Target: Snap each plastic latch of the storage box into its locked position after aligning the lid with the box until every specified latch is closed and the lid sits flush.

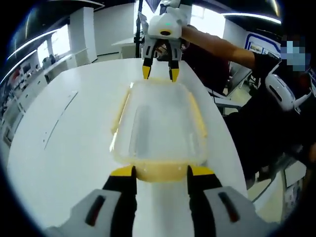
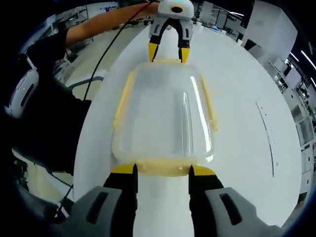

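Observation:
A clear plastic storage box (image 1: 158, 123) with a clear lid (image 2: 165, 113) lies on the white table (image 1: 64, 133). Yellow latches run along its long sides (image 1: 120, 111) (image 2: 210, 103). My left gripper (image 1: 162, 172) stands open at one short end, its yellow tips on either side of the yellow end latch (image 1: 160, 174). My right gripper (image 2: 163, 170) stands open at the opposite short end, straddling that end latch (image 2: 163, 167). Each gripper also appears at the far end of the other view: the right gripper (image 1: 160, 74) and the left gripper (image 2: 168, 53), both with jaws apart at the box's rim.
A person in dark clothes (image 1: 266, 113) sits at the table's edge beside the box, arms reaching to both grippers. A black cable (image 2: 106, 54) runs over the table edge. Office desks and shelves (image 1: 29, 74) stand beyond the table.

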